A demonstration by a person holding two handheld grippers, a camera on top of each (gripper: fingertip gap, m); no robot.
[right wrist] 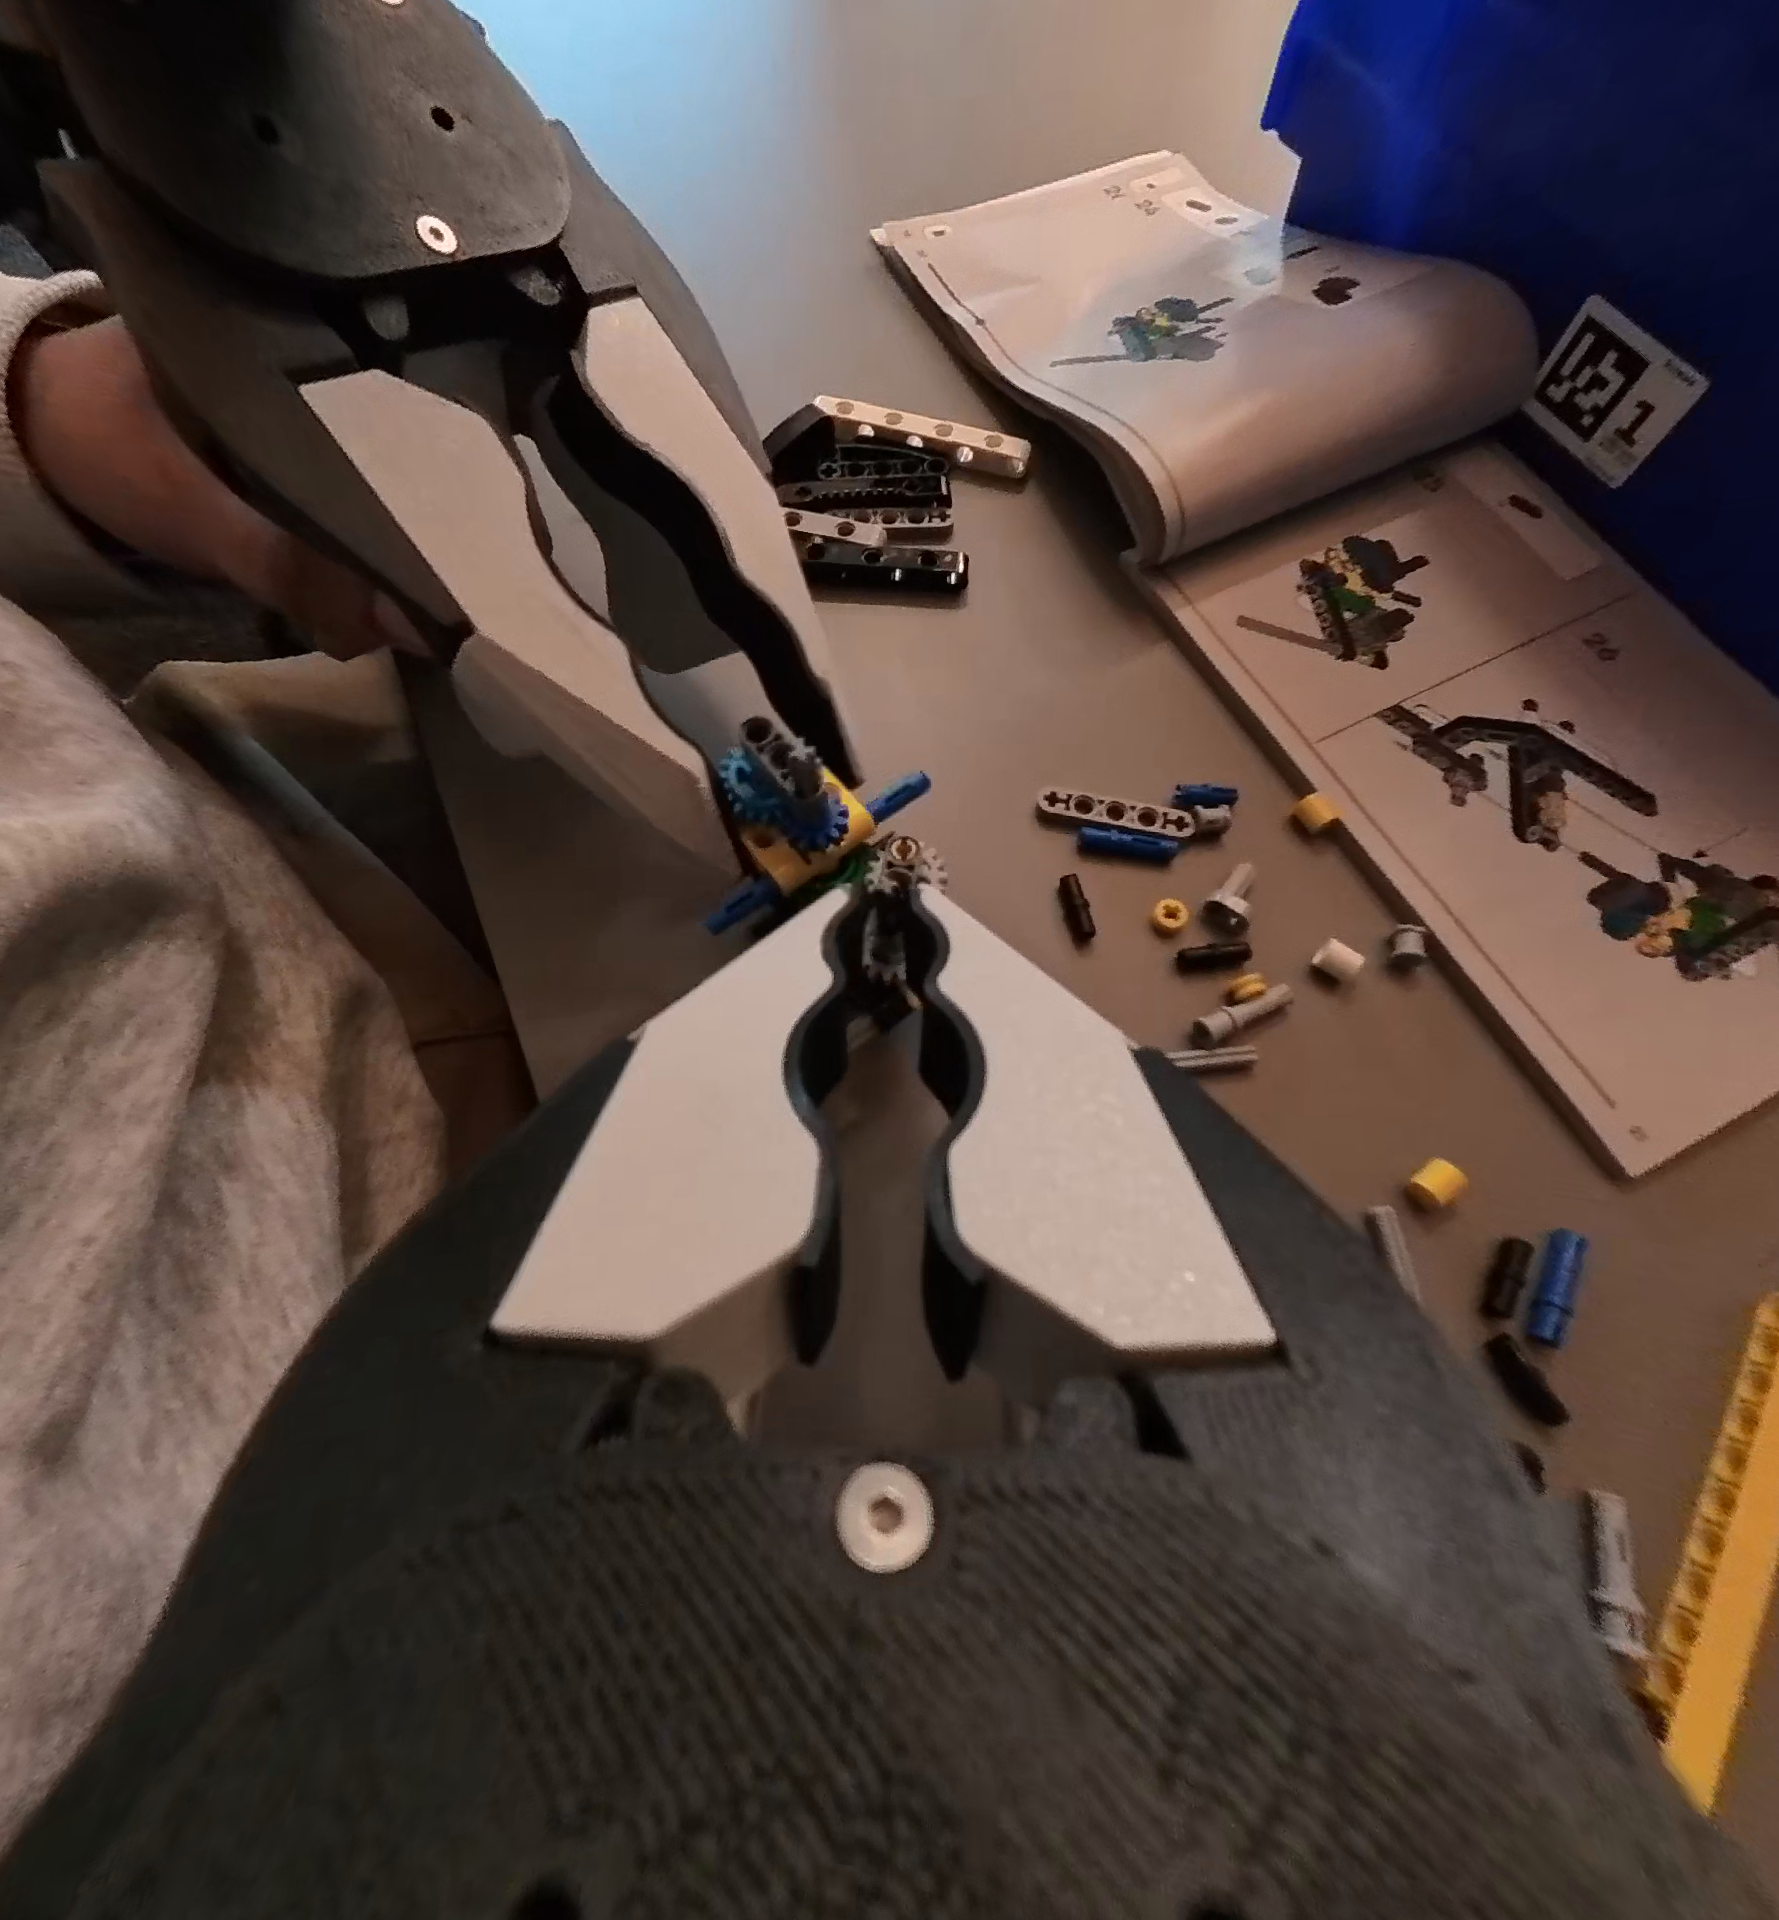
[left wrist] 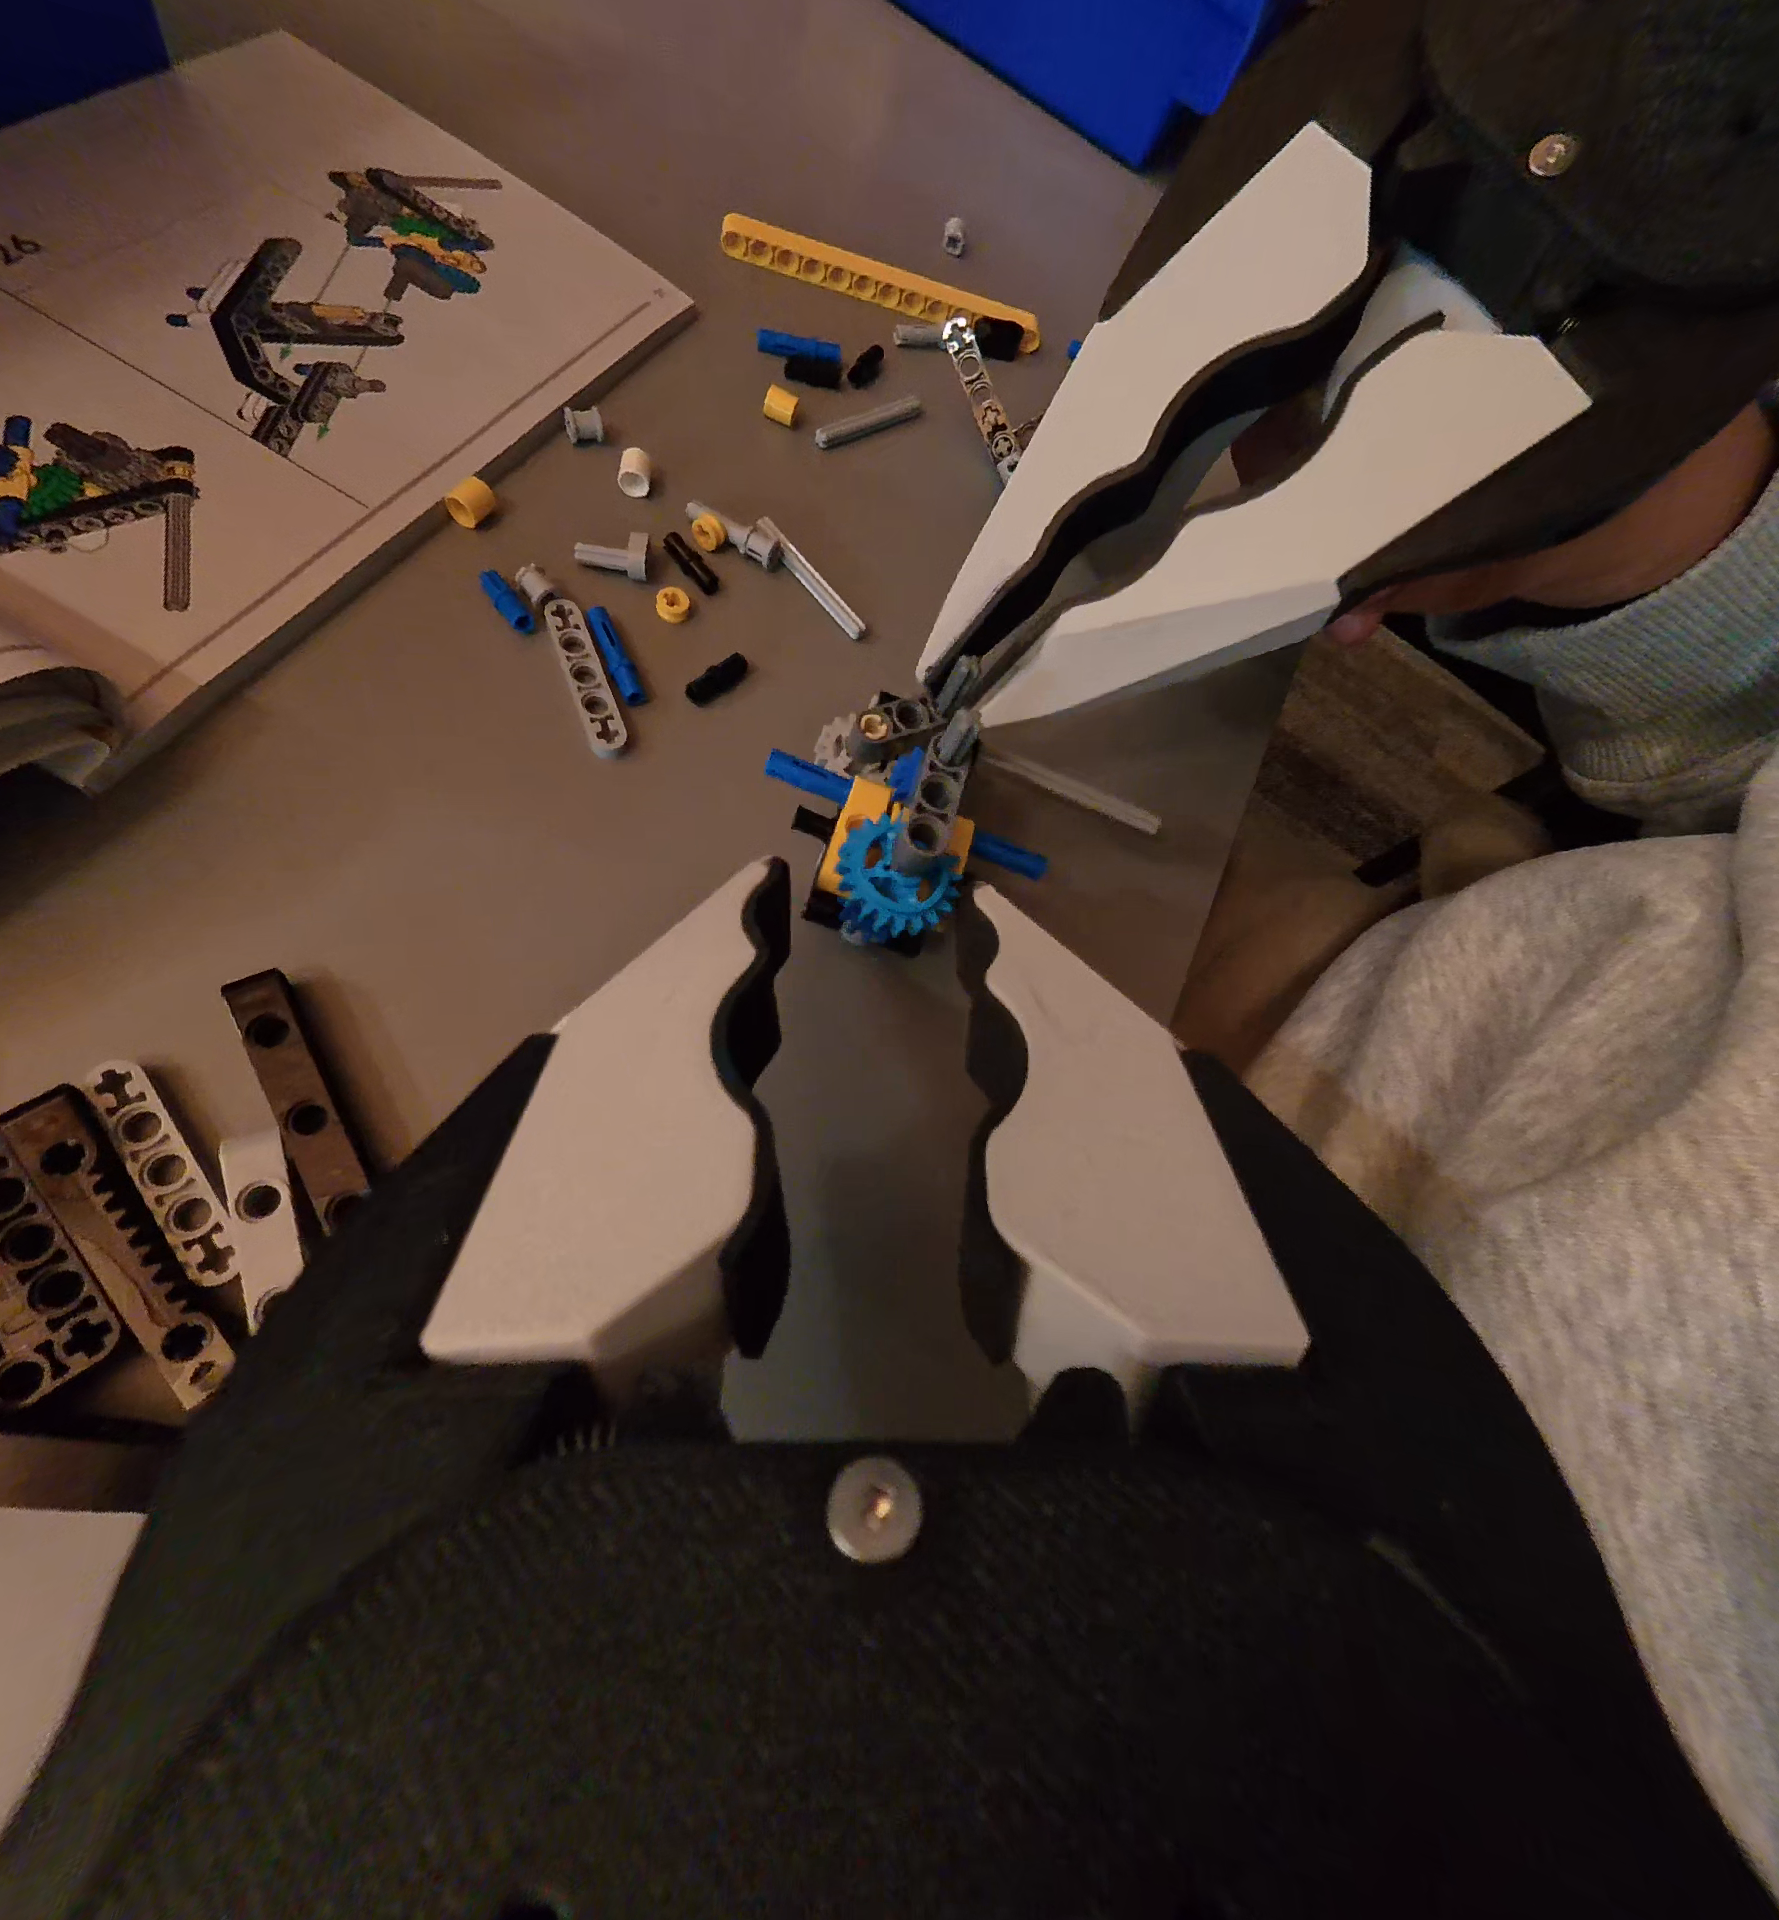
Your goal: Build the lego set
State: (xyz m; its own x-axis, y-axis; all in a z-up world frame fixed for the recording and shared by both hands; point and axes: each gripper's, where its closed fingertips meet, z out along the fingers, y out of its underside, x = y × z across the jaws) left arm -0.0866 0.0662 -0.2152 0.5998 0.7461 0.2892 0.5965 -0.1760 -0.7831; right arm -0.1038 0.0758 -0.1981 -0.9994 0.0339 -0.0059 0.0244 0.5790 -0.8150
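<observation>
Grey table (left wrist: pixel 449 883) takes up most of both views, a person in a pale grey sweater (left wrist: pixel 1550 1195) sitting at its edge. Blue bin (right wrist: pixel 1591 208) stands at the far side with a black-and-white marker tag (right wrist: pixel 1617 390) on it. Open instruction booklet (left wrist: pixel 272 343) lies flat on the table beside the bin.

Left gripper (left wrist: pixel 880 883) — fingers clamped on the yellow block at the bottom of the small lego assembly (left wrist: pixel 900 821), held above the table near its edge. Right gripper (right wrist: pixel 890 904) — fingers nearly together, pinching a thin grey piece at the assembly's upper end. The two grippers meet tip to tip over the assembly.

Long yellow beam (left wrist: pixel 880 281) lies well beyond the assembly, near the far side. Pile of black and grey beams (left wrist: pixel 126 1205) sits to the left of the left gripper. Scattered small parts between booklet and assembly: short grey beam (left wrist: pixel 586 675), blue pins (left wrist: pixel 615 652), black pins (left wrist: pixel 716 677), yellow bushes (left wrist: pixel 470 501), grey axles (left wrist: pixel 867 423).

On the assembly itself: light blue gear (left wrist: pixel 895 868) against the yellow block, blue pins sticking out both sides, small grey gear (right wrist: pixel 906 862) at the end by the right gripper.
</observation>
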